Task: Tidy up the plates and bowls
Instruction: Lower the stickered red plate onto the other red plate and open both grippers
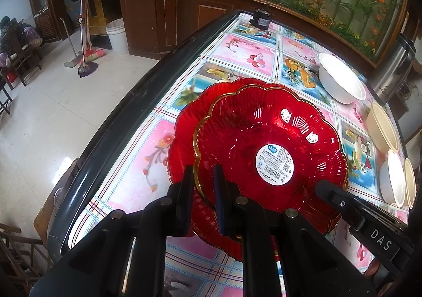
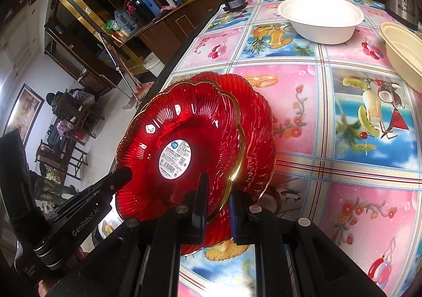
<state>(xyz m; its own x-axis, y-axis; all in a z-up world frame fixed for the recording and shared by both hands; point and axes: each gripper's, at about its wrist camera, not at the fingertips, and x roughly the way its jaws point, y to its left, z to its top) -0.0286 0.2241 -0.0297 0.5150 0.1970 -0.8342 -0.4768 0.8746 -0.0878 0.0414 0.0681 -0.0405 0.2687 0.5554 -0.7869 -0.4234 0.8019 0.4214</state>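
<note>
A red glass plate with a gold rim and a white label point(image 1: 269, 144) point(image 2: 184, 144) is held over a second red plate point(image 1: 182, 133) point(image 2: 258, 133) that lies on the table. My left gripper point(image 1: 203, 186) is shut on the top plate's near rim. My right gripper point(image 2: 217, 199) is shut on the same plate's rim at another spot; its fingers point(image 1: 332, 191) show at the right in the left wrist view. The left gripper point(image 2: 118, 178) shows at the left in the right wrist view.
A white bowl point(image 1: 343, 78) point(image 2: 319, 17) stands at the far side of the patterned table point(image 1: 142, 154) point(image 2: 356, 165). Cream bowls point(image 1: 382, 128) point(image 2: 403, 52) and two more bowls point(image 1: 395, 181) sit at the right. A steel pot point(image 1: 395, 67) stands behind. The table's dark edge point(image 1: 118, 117) runs along the left.
</note>
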